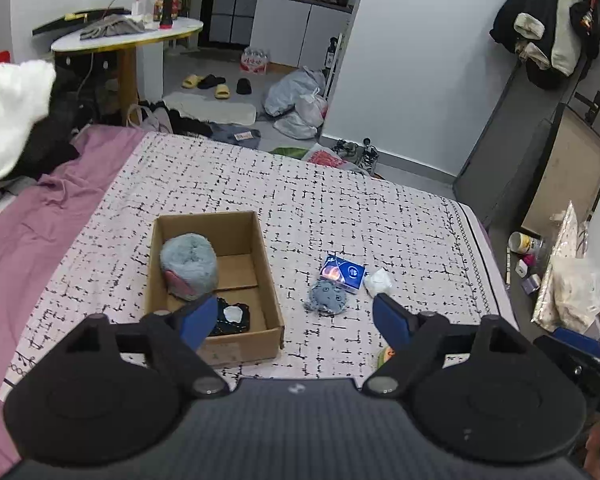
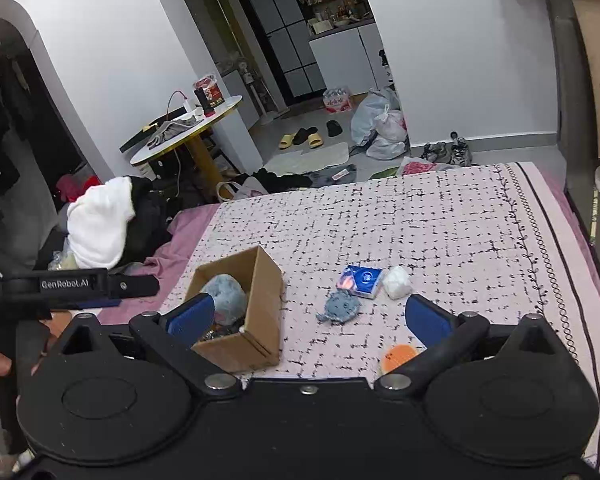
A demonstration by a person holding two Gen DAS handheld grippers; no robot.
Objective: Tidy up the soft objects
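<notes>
An open cardboard box (image 1: 240,350) (image 2: 265,300) sits on the patterned bedspread. It holds a fluffy grey-blue roll (image 1: 188,266) (image 2: 226,296) and a dark item with a white patch (image 1: 232,316). Right of the box lie a small grey-blue plush (image 1: 327,298) (image 2: 341,307), a blue tissue pack (image 1: 343,274) (image 2: 362,280) and a white soft ball (image 1: 379,282) (image 2: 397,282). An orange soft piece (image 2: 399,356) lies nearest me. My left gripper (image 1: 294,308) hangs open above the box's near right corner, holding nothing. My right gripper (image 2: 309,304) is wide open and empty, short of the plush.
A pink sheet (image 1: 40,232) and a pile of white and dark clothes (image 2: 100,228) lie left of the bedspread. Beyond the bed stand a round table (image 1: 132,36) and bags (image 1: 300,100) on the floor. The bed's right edge (image 2: 572,240) drops to floor clutter.
</notes>
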